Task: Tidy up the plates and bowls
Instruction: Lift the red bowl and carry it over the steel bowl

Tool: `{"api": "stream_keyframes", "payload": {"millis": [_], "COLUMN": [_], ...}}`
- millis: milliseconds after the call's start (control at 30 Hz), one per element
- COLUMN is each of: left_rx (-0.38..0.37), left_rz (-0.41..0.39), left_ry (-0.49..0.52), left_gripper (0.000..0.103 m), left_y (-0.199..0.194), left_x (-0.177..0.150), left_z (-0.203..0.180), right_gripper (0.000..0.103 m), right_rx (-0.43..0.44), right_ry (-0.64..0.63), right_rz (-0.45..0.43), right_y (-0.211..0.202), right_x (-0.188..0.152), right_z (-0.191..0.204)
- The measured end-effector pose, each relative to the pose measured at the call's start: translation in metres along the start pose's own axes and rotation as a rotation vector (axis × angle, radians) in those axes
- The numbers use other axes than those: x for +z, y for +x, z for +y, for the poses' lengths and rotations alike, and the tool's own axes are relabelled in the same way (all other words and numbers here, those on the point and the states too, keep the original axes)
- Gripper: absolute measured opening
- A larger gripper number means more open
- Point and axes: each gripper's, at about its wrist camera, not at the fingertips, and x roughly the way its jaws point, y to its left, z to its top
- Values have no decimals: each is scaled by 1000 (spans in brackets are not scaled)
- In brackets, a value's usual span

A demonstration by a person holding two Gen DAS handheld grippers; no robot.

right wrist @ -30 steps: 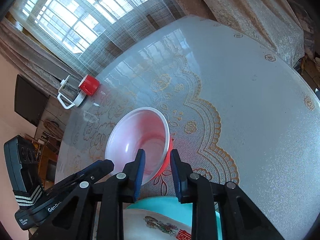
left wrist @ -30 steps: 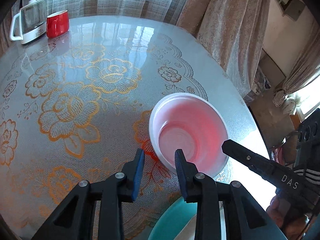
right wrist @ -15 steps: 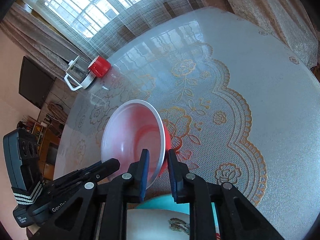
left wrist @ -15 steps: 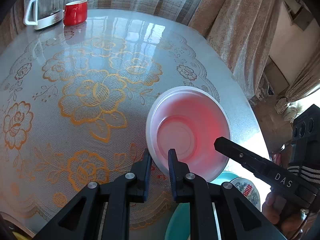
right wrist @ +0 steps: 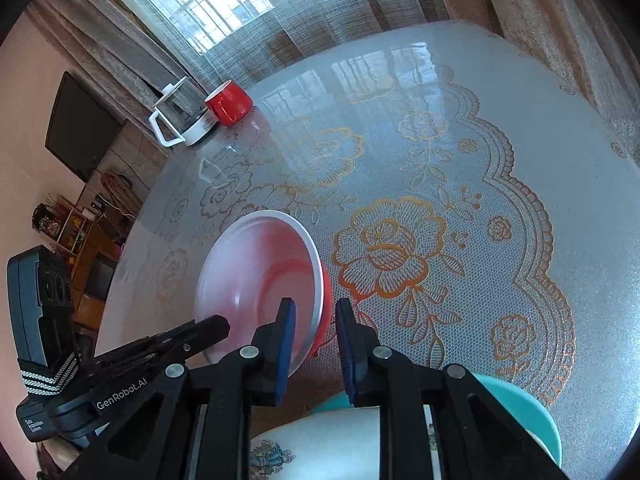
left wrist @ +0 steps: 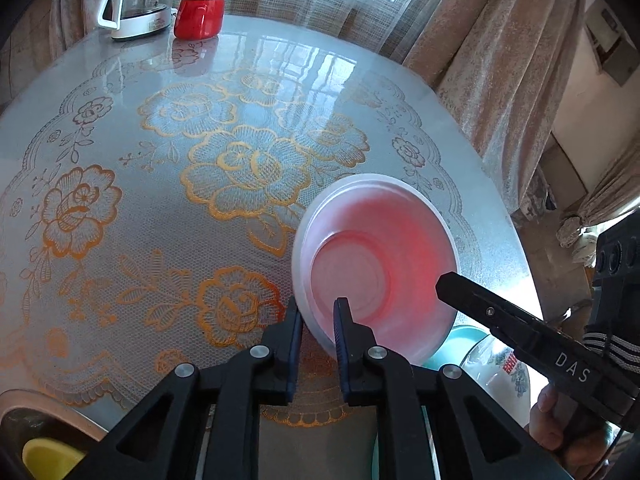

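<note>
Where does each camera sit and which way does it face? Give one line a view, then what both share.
Left wrist: rides the left gripper, looks down past its fingers at the bowl pinched by the near rim; the right gripper and a hand show.
Right wrist: rides the right gripper, clamped on the bowl's other rim; the left gripper shows.
Shared: bowl, table, red mug, kettle, teal plate.

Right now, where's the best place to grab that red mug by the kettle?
Take the red mug by its rim, one claw finger inside the open mouth and one outside, coming down from above. It stands upright with its mouth clear; the glass kettle crowds one side, so a sideways approach looks tighter.
</note>
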Motion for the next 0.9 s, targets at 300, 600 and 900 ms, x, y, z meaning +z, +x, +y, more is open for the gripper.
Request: {"api": "stream_keyframes", "payload": {"millis": [300, 600, 900], "left_rx": [18, 48, 60], "left_rz": [-66, -180, -255], "left_ry": [37, 69, 61], "left_gripper": [17, 17, 17], "left_y": [-26, -69, -112], "left_x": [-18, -47, -78], "left_z": [-6, -4, 13], "right_gripper": [19, 19, 19], "right_rx": [12, 60, 111], "right_ry": [-9, -58, -117], "right_rz": [-12, -50, -94], "right_y": [-14, -37, -61], "right_x": [-11, -28, -58], "right_z": [12, 39, 73]}}
